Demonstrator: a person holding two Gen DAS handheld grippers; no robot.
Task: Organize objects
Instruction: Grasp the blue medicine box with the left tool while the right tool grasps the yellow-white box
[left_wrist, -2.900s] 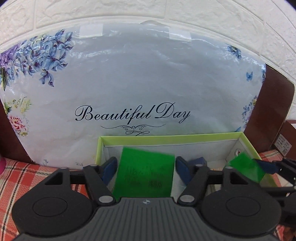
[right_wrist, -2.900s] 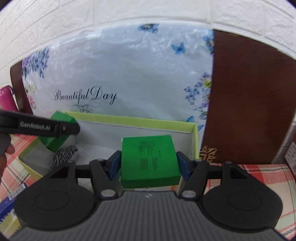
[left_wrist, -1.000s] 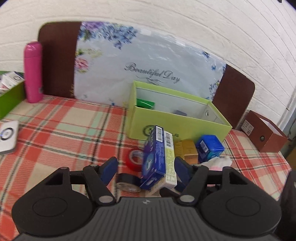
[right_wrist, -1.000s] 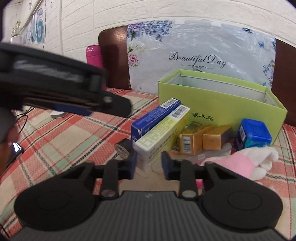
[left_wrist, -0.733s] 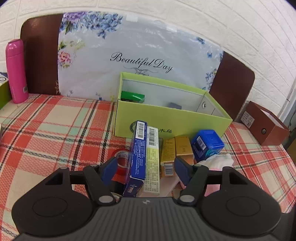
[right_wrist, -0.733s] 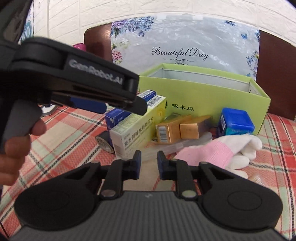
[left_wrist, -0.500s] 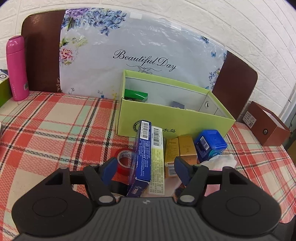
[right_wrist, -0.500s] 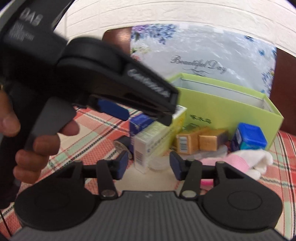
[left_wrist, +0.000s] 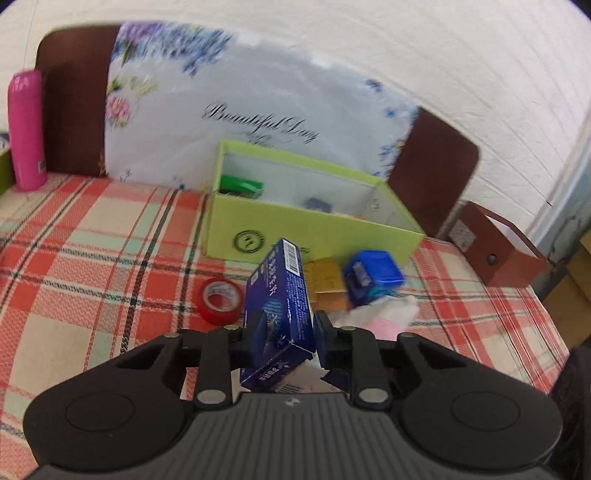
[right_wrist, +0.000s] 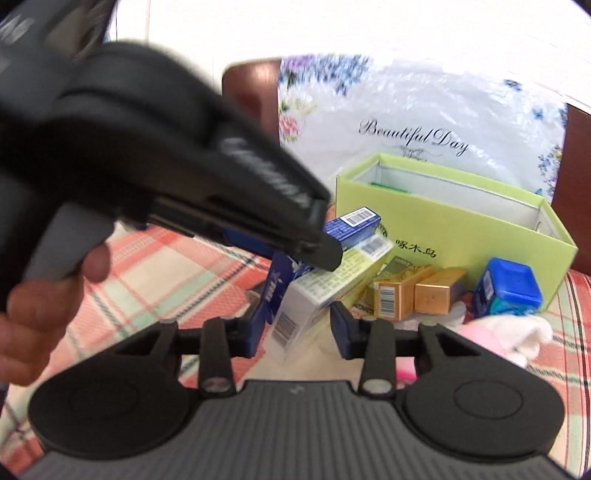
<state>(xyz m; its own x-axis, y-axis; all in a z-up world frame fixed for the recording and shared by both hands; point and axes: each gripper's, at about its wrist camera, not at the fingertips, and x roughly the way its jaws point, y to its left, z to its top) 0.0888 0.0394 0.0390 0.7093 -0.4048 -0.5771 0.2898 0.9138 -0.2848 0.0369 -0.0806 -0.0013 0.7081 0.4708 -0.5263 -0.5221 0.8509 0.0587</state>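
My left gripper (left_wrist: 288, 328) is shut on a dark blue carton (left_wrist: 280, 302), which tilts up off the checked cloth. In the right wrist view the left gripper (right_wrist: 321, 251) crosses the frame from the left, held by a hand (right_wrist: 37, 314), with the blue carton (right_wrist: 354, 221) in its tip. A white and yellow carton (right_wrist: 306, 306) leans beside it, between the jaws of my right gripper (right_wrist: 299, 332). Those jaws are closing, and a small gap shows at the right pad (right_wrist: 341, 328). Behind stands the light green box (left_wrist: 314, 229), with a green packet (left_wrist: 240, 184) inside.
Before the green box (right_wrist: 461, 236) lie gold cartons (right_wrist: 417, 291), a small blue box (right_wrist: 509, 288), a pink and white glove (right_wrist: 517, 332) and a red tape roll (left_wrist: 219, 299). A pink bottle (left_wrist: 26, 129) stands far left, a brown box (left_wrist: 498, 254) at right.
The left jaws have closed on the blue carton and tipped it away from the white and yellow one. The right jaws, after widening, have narrowed around the white and yellow carton.
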